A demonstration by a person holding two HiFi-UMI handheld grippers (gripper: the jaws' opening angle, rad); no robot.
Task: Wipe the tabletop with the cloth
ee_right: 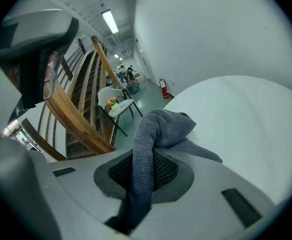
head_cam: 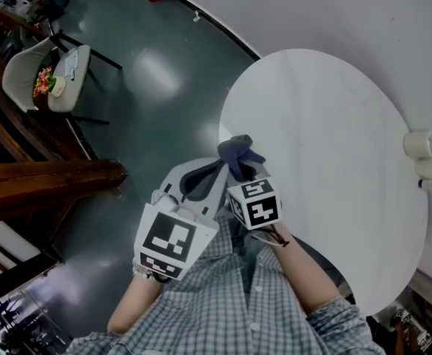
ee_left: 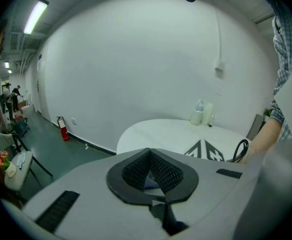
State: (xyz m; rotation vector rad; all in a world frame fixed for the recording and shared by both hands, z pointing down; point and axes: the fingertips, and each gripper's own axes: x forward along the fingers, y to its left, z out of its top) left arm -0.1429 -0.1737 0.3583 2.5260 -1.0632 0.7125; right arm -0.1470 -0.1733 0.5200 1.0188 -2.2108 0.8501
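A grey knitted cloth is pinched in my right gripper, which is shut on it at the near left edge of the round white table. In the right gripper view the cloth bunches up out of the gripper and one corner droops toward the tabletop. My left gripper is held just left of the right one, over the floor beside the table edge. It is shut with nothing between its pads. The table lies ahead of it.
White bottles stand at the table's far right edge, also seen as bottles by the wall. A chair holding small items and a wooden stair railing stand to the left on the green floor. A red fire extinguisher sits at the wall.
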